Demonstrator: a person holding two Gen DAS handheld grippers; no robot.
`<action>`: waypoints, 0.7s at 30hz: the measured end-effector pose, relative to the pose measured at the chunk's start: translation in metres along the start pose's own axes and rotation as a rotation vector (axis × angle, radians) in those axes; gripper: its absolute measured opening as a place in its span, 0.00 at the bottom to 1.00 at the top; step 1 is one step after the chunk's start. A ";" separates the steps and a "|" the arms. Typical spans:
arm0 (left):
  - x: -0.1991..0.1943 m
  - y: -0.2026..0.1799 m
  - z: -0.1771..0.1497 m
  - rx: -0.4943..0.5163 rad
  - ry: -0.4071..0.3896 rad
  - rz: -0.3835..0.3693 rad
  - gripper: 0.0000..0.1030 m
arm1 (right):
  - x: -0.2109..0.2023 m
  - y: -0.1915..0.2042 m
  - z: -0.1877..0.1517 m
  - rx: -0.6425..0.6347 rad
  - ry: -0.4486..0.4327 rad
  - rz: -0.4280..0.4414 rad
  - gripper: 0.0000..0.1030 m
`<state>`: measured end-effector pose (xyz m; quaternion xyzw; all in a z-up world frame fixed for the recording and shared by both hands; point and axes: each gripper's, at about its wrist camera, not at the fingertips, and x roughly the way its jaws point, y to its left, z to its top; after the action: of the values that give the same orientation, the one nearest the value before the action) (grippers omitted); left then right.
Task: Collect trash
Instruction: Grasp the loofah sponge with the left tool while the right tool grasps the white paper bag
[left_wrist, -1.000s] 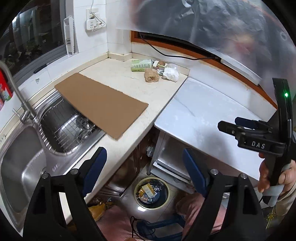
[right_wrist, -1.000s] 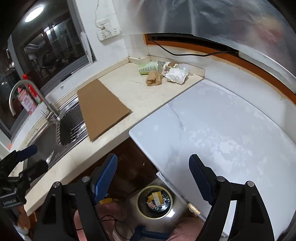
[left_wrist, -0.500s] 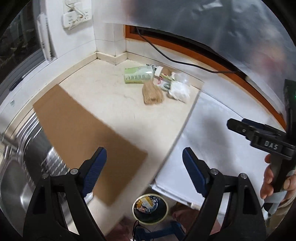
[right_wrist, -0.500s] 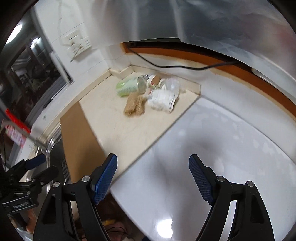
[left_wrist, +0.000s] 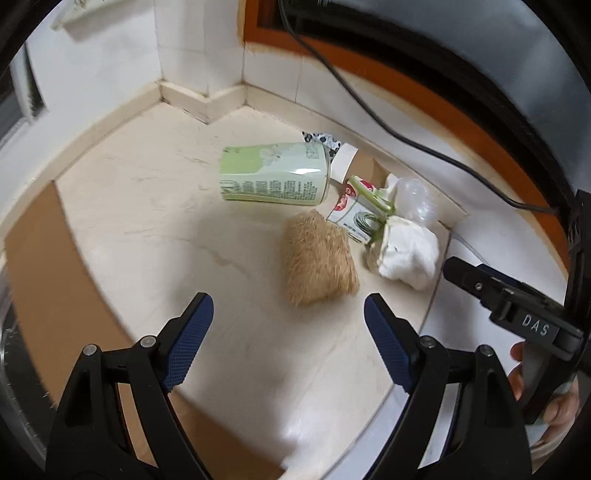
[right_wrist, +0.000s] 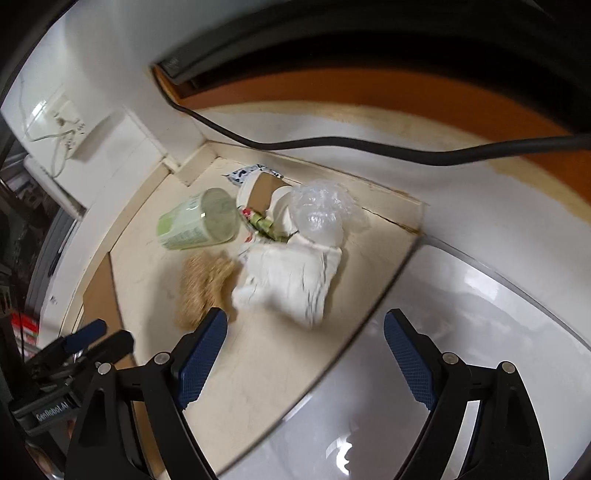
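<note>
Both tools have advanced from above the floor bin to the bench corner. The trash pile lies there, near the tips. Left tool: jaws apart, empty. Right tool: jaws opening, empty.

The letters "DAS" stand in pale print on the black body of the right gripper, seen at the right edge from the left wrist. On the left gripper, low at the left from the right wrist, a white line reads "GenRobot.AI". The green cup lying on its side at the far end of the counter carries rows of small print, too blurred to read. The small carton beside it has markings equally unreadable.
</note>
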<state>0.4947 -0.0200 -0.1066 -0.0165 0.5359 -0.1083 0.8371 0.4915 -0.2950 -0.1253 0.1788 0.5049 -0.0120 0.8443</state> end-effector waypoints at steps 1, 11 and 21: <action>0.009 -0.001 0.001 -0.005 0.006 -0.005 0.79 | 0.008 -0.001 0.000 0.006 0.003 -0.001 0.86; 0.072 -0.001 0.009 -0.077 0.053 -0.076 0.58 | 0.079 0.005 0.015 0.038 0.034 0.003 0.83; 0.071 -0.012 0.001 -0.049 -0.018 -0.070 0.27 | 0.083 0.019 0.003 -0.020 0.005 0.034 0.47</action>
<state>0.5223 -0.0457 -0.1678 -0.0567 0.5298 -0.1242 0.8370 0.5382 -0.2642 -0.1899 0.1789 0.5040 0.0079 0.8449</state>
